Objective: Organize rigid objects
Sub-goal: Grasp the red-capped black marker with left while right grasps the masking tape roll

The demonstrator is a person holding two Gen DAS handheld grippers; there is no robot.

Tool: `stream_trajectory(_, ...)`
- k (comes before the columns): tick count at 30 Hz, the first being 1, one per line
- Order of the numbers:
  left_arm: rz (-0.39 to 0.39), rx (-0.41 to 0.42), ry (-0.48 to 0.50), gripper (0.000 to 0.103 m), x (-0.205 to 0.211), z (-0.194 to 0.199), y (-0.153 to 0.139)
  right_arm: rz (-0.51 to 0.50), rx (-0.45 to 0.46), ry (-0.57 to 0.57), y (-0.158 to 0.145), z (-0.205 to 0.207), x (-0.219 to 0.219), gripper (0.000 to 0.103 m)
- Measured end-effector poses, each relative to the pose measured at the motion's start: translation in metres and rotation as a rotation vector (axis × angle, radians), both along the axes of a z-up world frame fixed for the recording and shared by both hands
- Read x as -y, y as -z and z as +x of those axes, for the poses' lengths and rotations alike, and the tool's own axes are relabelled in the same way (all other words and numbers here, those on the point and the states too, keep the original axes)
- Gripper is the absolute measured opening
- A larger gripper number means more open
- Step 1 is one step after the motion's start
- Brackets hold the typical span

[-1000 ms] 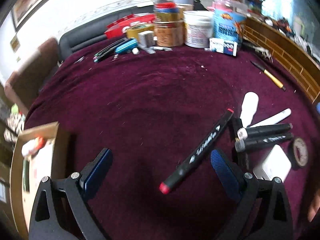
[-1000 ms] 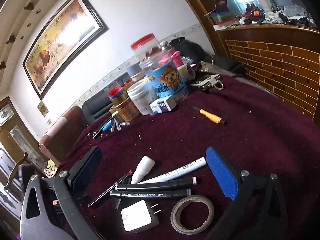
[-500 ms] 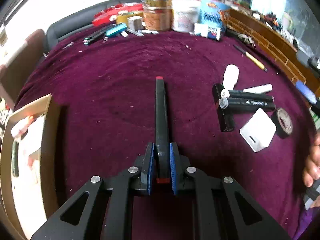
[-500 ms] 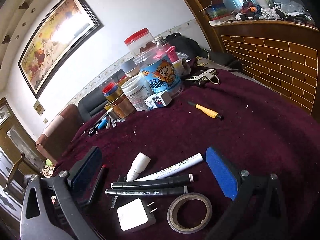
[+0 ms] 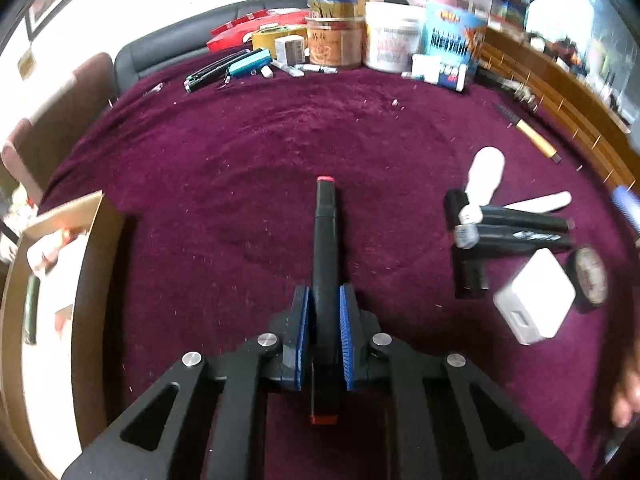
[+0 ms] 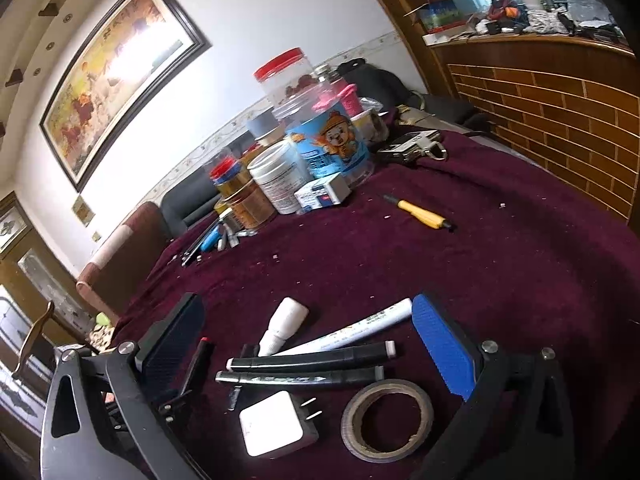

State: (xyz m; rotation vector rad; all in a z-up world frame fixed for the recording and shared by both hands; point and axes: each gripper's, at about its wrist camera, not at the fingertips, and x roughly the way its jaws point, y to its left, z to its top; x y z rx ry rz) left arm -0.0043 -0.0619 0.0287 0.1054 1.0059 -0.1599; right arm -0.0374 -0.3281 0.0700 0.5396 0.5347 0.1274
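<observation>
My left gripper (image 5: 324, 300) is shut on a black marker with red ends (image 5: 325, 240), which sticks out straight ahead over the purple tablecloth (image 5: 240, 152). In the right wrist view the same marker (image 6: 198, 362) shows beside my left finger. My right gripper (image 6: 306, 306) stands open above a pile with nothing between its pads: two black markers (image 6: 308, 362), a white marker (image 6: 352, 330), a small white bottle (image 6: 286, 318), a white charger plug (image 6: 272, 422) and a tape roll (image 6: 386, 420). The pile (image 5: 516, 228) lies right of the left gripper.
An open cardboard box (image 5: 86, 264) with several items stands at the table's left edge. Jars and tubs (image 5: 392, 40) crowd the far side with pens (image 5: 224, 70). A yellow-handled knife (image 6: 420, 212) lies near the brick-pattern wall (image 6: 560, 120). A hand (image 5: 628, 392) shows at the right.
The left jaws were wide open around the marker lying slantwise on the cloth; they have shut on it, and it now points straight ahead. The right gripper stays open over the pile.
</observation>
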Motion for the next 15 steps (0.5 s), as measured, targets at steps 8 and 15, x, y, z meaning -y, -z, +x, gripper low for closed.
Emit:
stream_trajectory(8,-0.108,0.122,-0.052,0.012,-0.048,-0.069,-0.05,-0.039,0.023,-0.02,0.0,-0.001,-0.006,0.103)
stream_trajectory(15,-0.127,0.238,-0.048,0.012,-0.084,-0.128,-0.07,-0.114,-0.114,0.11,-0.001,-0.003,0.012,0.099)
